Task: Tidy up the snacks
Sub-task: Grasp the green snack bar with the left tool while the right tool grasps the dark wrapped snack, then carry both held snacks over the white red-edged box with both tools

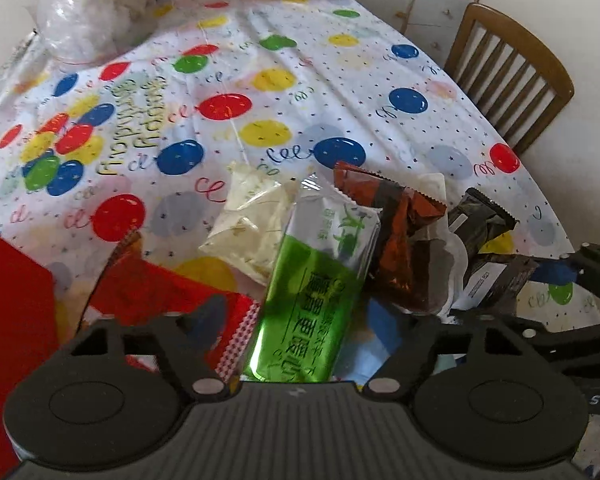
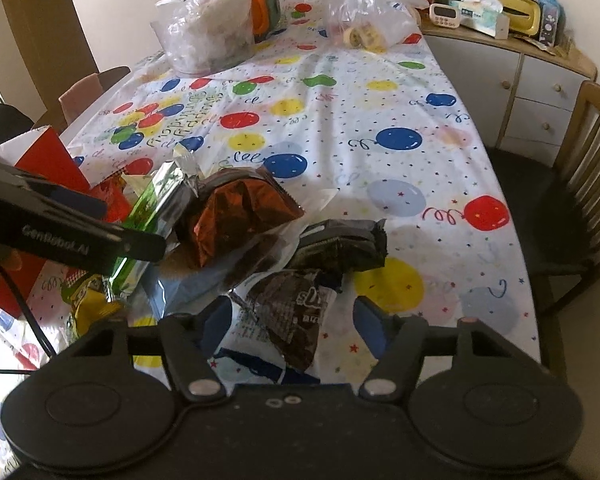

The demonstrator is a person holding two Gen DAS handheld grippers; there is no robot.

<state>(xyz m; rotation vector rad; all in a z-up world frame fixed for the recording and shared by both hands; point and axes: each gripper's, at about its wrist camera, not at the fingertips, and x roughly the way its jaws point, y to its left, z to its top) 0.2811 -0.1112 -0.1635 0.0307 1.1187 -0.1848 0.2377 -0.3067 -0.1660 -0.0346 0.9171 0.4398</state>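
A pile of snack packs lies on the balloon-print tablecloth [image 1: 340,80]. In the left wrist view my left gripper [image 1: 308,316] is open, with a long green and silver pack [image 1: 320,280] lying between its fingers. Beside it lie a cream pack [image 1: 252,224], a copper-brown pack [image 1: 396,232] and black packs [image 1: 480,224]. In the right wrist view my right gripper [image 2: 296,320] is open around a dark brown pack [image 2: 296,312]. The copper-brown pack [image 2: 236,220], a black pack [image 2: 340,248] and the green pack [image 2: 160,200] lie beyond. The left gripper's body [image 2: 72,228] crosses at the left.
A red box [image 1: 12,312] stands at the left, also seen in the right wrist view [image 2: 48,160]. Clear plastic bags [image 2: 208,32] sit at the table's far end. A wooden chair [image 2: 572,184] and a cabinet [image 2: 512,76] stand to the right. A yellow pack [image 2: 88,304] lies near left.
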